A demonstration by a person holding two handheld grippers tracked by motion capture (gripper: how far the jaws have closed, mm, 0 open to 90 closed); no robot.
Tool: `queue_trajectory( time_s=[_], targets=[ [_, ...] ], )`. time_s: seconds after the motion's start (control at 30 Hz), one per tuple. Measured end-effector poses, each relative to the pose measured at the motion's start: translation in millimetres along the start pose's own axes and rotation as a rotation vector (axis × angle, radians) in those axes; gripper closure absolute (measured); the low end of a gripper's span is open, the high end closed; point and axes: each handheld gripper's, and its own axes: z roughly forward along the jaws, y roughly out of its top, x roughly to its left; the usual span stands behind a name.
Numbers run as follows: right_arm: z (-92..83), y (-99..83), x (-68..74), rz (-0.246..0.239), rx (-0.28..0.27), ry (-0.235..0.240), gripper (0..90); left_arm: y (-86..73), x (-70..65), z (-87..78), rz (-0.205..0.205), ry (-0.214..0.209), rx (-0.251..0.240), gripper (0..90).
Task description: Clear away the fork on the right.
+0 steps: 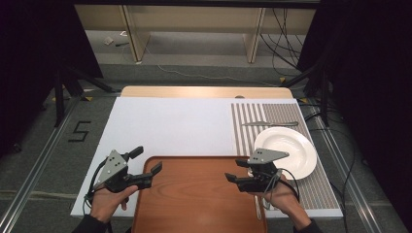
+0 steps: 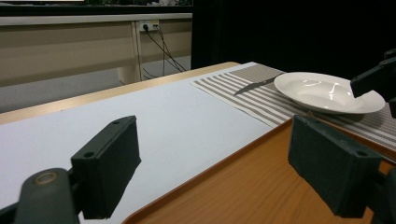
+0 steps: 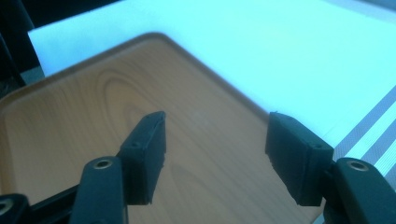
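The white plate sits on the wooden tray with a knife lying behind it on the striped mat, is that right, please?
Not quite: the white plate sits on the striped mat, beside the wooden tray, not on it. The knife does lie behind it on the mat. The high view shows this.

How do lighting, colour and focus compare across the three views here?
High view: even light, dark surroundings, sharp. Left gripper view: glare streaks on the white plate, near tongs soft. Right gripper view: strong blue cast, white mat blown out, wooden tray grain readable.
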Motion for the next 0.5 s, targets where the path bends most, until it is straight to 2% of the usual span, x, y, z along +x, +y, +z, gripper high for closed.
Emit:
queue_trajectory(
  time_s=[0.3, 0.5],
  targets=[
    [-6.2, 1.6, 2.2, 0.002, -0.084, -0.015, 36.4, -0.3, -0.3, 0.3, -0.004, -0.004, 0.003, 16.2],
    [-14.0, 0.4, -0.2, 0.010, -0.160, -0.049, 34.3, -0.5, -1.1, 0.6, 0.001, -0.014, 0.010, 16.2]
  ],
)
